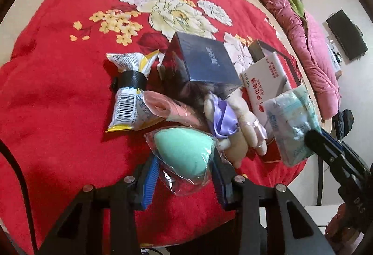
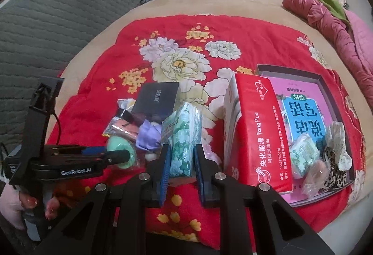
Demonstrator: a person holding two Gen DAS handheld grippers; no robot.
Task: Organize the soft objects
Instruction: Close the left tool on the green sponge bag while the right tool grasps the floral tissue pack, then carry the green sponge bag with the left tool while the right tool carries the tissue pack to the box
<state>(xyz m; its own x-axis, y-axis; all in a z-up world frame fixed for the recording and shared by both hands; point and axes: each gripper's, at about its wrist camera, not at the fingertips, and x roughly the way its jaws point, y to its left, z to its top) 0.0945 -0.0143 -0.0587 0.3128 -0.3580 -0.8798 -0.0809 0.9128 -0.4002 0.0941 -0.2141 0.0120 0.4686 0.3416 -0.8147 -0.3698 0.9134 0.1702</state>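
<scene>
My left gripper (image 1: 185, 175) is shut on a mint green makeup sponge (image 1: 184, 153) in a clear wrapper, low over the red floral blanket (image 1: 58, 91). My right gripper (image 2: 180, 166) is shut on a green-patterned tissue pack (image 2: 183, 138), which also shows in the left wrist view (image 1: 291, 124). Behind the sponge lie a plush toy with a purple ribbon (image 1: 223, 119), a pink roll (image 1: 167, 108) and a crumpled snack packet (image 1: 130, 91). A shallow box (image 2: 321, 82) at the right holds another tissue pack (image 2: 303, 154), a pink puff (image 2: 314, 175) and leopard-print scrunchies (image 2: 335, 173).
A red-and-white tissue box (image 2: 254, 133) stands between the pile and the shallow box. A dark blue box (image 1: 205, 59) lies behind the pile. A pink quilt (image 2: 338, 28) lies at the bed's far right; a grey padded sofa (image 2: 46, 21) is at the left.
</scene>
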